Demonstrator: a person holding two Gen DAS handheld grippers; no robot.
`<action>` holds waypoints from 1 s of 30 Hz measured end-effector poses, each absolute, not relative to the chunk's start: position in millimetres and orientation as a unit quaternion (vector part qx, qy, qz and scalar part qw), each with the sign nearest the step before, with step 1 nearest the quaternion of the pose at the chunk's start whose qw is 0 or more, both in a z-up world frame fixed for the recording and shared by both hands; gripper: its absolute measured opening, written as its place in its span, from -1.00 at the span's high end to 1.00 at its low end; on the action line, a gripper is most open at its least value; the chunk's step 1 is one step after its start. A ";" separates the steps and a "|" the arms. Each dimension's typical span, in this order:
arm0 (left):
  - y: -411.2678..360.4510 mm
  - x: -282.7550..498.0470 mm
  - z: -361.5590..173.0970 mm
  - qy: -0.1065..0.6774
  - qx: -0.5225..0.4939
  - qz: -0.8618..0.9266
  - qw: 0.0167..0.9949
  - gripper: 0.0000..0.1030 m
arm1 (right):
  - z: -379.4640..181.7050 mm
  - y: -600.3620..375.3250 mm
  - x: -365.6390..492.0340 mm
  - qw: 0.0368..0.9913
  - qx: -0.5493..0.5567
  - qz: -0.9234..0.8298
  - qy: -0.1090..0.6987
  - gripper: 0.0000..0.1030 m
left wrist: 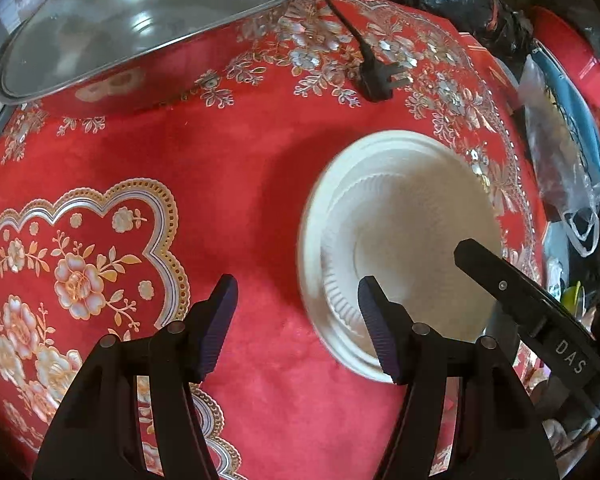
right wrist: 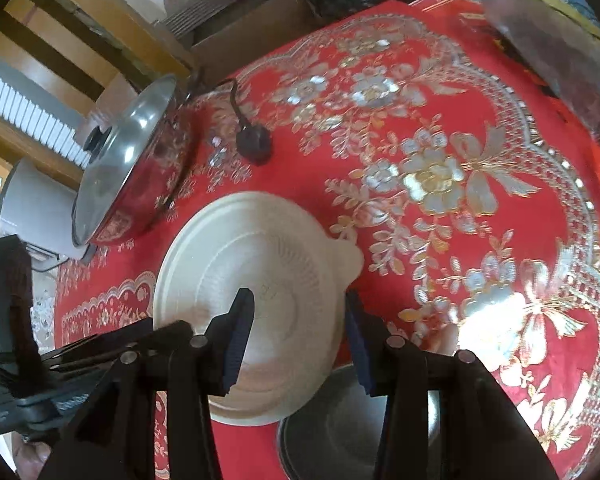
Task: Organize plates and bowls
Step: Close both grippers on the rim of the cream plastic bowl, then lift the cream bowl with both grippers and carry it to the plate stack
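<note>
Two dark fingers of the left gripper (left wrist: 298, 320) stand apart with nothing between them above the red flowered tablecloth (left wrist: 236, 184), the white plate (left wrist: 400, 248) lying just right of them. From the right wrist, the right gripper (right wrist: 300, 332) straddles that plate's (right wrist: 252, 304) near rim, jaws partly apart; whether its pads touch cannot be told, and a metal bowl (right wrist: 332, 428) sits beside the plate.

Open red cloth (left wrist: 240, 152) btwn lidded pan (left wrist: 140, 36) & white bowl (left wrist: 400, 240)

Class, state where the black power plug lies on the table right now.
The black power plug lies on the red tablecloth, between the glass-lidded pot and the white plate, touching neither.
</note>
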State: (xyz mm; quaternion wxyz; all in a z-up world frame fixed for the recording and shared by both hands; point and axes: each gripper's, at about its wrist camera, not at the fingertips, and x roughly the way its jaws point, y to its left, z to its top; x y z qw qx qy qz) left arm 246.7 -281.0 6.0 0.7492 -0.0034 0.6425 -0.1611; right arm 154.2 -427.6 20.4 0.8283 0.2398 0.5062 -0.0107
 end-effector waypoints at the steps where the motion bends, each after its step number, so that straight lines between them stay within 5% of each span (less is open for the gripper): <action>1: -281.5 245.6 7.7 0.636 0.009 -0.154 0.757 0.05 | 20.1 -425.6 154.7 0.829 0.233 -0.012 0.508 0.50; 2: -282.8 245.2 8.1 0.631 0.019 -0.150 0.761 0.48 | 19.6 -424.1 154.6 0.829 0.232 -0.010 0.508 0.65; 3: -283.1 244.6 7.2 0.632 0.027 -0.149 0.760 0.56 | 18.6 -422.8 154.6 0.829 0.235 -0.006 0.508 0.83; 5: -279.3 245.2 1.3 0.641 0.027 -0.148 0.753 0.67 | 16.8 -419.1 154.5 0.828 0.230 -0.002 0.511 0.83; 30: -129.6 140.6 41.2 0.607 0.000 -0.092 0.789 0.67 | 32.0 -293.0 92.6 0.825 0.220 0.087 0.513 0.82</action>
